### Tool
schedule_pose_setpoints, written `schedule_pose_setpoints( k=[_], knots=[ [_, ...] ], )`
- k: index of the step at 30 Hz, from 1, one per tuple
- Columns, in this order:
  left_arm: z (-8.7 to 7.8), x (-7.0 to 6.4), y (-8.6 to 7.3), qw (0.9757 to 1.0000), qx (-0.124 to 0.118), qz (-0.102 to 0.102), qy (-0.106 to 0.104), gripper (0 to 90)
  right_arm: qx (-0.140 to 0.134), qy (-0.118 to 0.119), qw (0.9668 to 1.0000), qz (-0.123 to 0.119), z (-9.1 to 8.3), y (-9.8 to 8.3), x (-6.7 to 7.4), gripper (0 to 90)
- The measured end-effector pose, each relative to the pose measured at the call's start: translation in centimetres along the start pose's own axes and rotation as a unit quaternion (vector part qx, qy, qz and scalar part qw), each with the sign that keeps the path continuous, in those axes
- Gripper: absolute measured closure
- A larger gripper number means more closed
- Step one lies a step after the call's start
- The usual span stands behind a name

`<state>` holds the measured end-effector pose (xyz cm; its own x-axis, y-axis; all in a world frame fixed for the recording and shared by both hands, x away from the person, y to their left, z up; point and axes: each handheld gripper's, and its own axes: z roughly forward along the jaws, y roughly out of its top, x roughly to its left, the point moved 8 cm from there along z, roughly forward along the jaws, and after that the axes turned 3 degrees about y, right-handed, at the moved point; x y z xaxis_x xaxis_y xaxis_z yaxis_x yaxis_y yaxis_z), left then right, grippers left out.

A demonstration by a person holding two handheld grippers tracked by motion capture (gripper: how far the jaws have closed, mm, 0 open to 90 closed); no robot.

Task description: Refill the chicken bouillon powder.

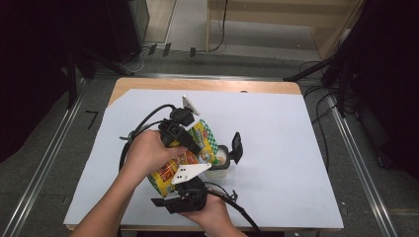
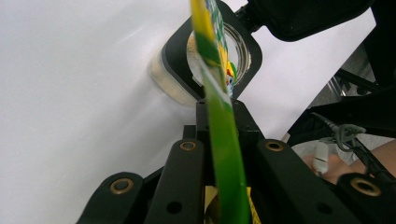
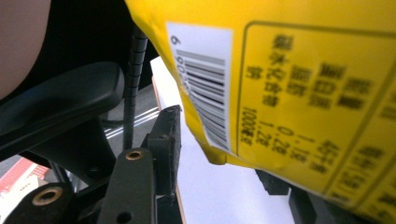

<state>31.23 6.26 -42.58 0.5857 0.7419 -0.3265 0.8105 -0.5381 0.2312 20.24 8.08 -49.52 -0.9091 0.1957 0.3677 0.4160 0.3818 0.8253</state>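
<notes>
In the high view the left hand-held gripper [image 1: 197, 143] reaches in from the left over the white tabletop [image 1: 276, 128], held in the person's left hand [image 1: 146, 155]. Its jaws are clamped down tight on the top edge of a yellow and green bag [image 1: 200, 140]; the left gripper view shows that thin green edge [image 2: 224, 140] pinched between the 2 black jaws and running straight away from the camera. The bag is tilted, its upper end leaning over a small clear jar [image 1: 218, 165] that stands on the tabletop just right of it. In the left gripper view the jar [image 2: 240, 49] lies beyond the jaws with its black flip lid [image 2: 175, 56] swung open, and the bag's end sits right at the jar's mouth. In the high view the lid [image 1: 237, 147] stands up at the jar's right side. Lower in the high view, the right hand-held gripper [image 1: 185, 190] comes up from the bottom edge in the right hand [image 1: 212, 212], below the bag's lower end. The right gripper view shows the yellow back of the bag [image 3: 299, 84] with its barcode [image 3: 203, 88] between the part-open jaws; whether the pads press on it I cannot tell.
</notes>
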Motion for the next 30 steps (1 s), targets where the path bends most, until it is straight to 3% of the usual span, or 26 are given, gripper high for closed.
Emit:
schedule_pose_setpoints(
  k=[5, 9, 14, 19, 22, 30],
  knots=[
    [-0.1, 0.1, 0.2, 1.0, -0.002, -0.002, -0.003, 84.6, -0.002, -0.008, 1.0, 0.0, -0.4, 0.1, -0.2, 66.1],
    [-0.2, 0.2, 0.2, 0.9999, -0.004, -0.004, -0.014, 82.6, -0.02, 0.012, 0.9997, 0.009, -0.6, 0.6, 0.1, 68.0],
    [-0.4, 0.4, 0.3, 0.9999, 0.004, 0.004, -0.013, 80.4, -0.024, 0.021, 0.9994, 0.012, -0.7, 0.9, 0.3, 68.0],
    [-0.3, 0.4, 0.5, 0.9999, 0.009, 0.007, -0.001, 83.5, -0.019, 0.034, 0.999, 0.021, -0.5, 1.1, 0.1, 66.3],
    [-0.1, 0.5, 0.8, 0.9999, 0.008, 0.008, 0.002, 85.3, -0.015, 0.03, 0.9991, 0.027, -0.3, 0.9, 0.0, 61.3],
    [-0.2, 0.4, 1.5, 0.9999, 0.005, 0.01, 0.013, 87.5, -0.006, -0.004, 0.9998, 0.017, -0.7, 0.8, -0.4, 62.4]
  ],
)
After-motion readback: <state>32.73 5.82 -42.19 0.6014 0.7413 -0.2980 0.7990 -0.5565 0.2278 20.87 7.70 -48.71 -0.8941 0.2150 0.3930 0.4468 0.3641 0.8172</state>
